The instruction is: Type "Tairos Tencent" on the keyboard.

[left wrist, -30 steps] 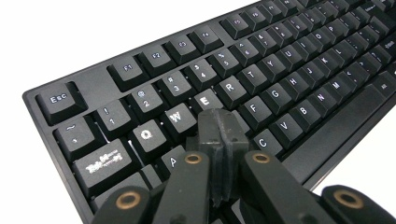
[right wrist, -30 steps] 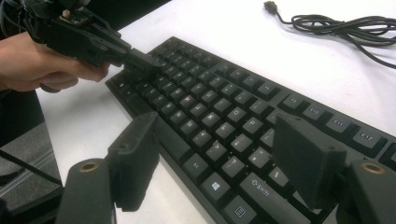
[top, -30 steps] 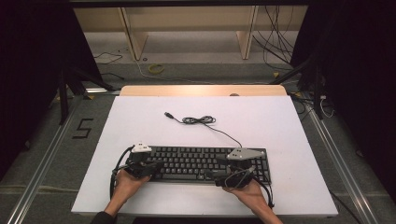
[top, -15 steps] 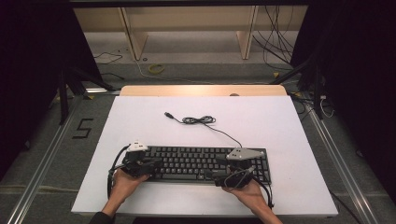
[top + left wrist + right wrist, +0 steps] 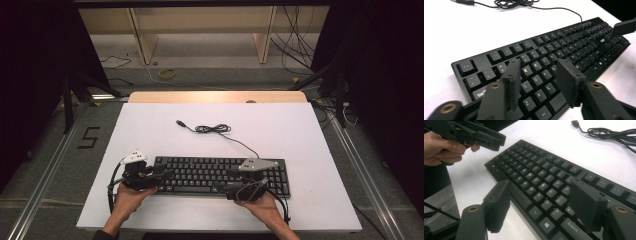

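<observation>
Left gripper [image 5: 537,82], lower centre of frame: jaws just opened, spread over the keyboard [image 5: 554,57], gripping nothing. Right gripper [image 5: 541,205] likewise spread.

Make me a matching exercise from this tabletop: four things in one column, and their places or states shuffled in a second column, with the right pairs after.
Things:
1. keyboard
2. USB plug
3. left gripper
4. right gripper

Places or states:
A. jaws open above the letter keys at the Esc end
B. lies flat along the near edge of the white table
C. jaws open over the keyboard's near edge
D. at the free end of the coiled cable, beyond the keyboard

Pairs: 1-B, 2-D, 3-A, 4-C
</observation>
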Tool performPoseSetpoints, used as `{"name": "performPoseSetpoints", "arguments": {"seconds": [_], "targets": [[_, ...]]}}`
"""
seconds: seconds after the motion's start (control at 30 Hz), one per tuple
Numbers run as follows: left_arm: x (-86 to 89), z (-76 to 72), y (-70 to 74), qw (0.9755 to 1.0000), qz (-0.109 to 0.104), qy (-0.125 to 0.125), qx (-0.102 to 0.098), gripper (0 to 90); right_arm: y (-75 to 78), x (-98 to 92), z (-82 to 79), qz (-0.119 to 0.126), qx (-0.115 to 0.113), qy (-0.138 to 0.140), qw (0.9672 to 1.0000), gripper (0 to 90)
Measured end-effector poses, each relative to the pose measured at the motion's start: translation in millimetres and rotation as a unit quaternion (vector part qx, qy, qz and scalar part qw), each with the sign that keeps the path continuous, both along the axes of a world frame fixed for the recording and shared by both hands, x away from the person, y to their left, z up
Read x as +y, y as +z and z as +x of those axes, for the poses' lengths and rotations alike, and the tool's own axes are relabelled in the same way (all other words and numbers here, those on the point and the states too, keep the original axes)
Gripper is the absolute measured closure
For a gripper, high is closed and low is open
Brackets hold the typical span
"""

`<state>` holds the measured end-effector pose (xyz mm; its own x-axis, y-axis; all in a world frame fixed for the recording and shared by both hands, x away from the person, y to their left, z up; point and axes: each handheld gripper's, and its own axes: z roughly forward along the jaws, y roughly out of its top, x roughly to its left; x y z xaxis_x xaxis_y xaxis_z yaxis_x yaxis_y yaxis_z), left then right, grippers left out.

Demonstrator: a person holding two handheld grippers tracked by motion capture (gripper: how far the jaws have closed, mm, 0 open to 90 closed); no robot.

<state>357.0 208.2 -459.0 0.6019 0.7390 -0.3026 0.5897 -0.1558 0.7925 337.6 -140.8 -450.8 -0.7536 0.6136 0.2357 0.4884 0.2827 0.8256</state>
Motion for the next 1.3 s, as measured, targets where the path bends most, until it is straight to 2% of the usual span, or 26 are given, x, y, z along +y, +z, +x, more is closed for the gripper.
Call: {"name": "performPoseSetpoints", "arguments": {"seconds": [0.17, 0.4, 0.73, 0.97, 1.3], "targets": [[2.8, -4.5, 1.5, 0.9998, -0.016, 0.005, -0.013, 41.3, -0.1, 6.9, 0.6, -0.006, 0.001, 0.006, 1.0, 37.9], [5.5, -10.0, 3.7, 0.999, -0.03, 0.007, -0.033, 34.2, -2.5, 19.6, 2.7, -0.022, 0.005, 0.016, 0.9996, 48.4], [6.8, -20.8, 4.7, 0.9985, -0.035, 0.009, -0.04, 31.5, -9.7, 37.0, 5.8, -0.041, 0.016, 0.033, 0.9985, 68.1], [8.0, -26.3, 4.6, 0.9982, -0.037, 0.009, -0.045, 30.6, -14.4, 50.7, 8.4, -0.055, 0.014, 0.049, 0.9972, 81.1], [7.5, -30.7, 3.4, 0.9981, -0.035, 0.006, -0.05, 29.3, -22.3, 62.2, 10.9, -0.077, 0.019, 0.055, 0.9954, 90.0]]}}
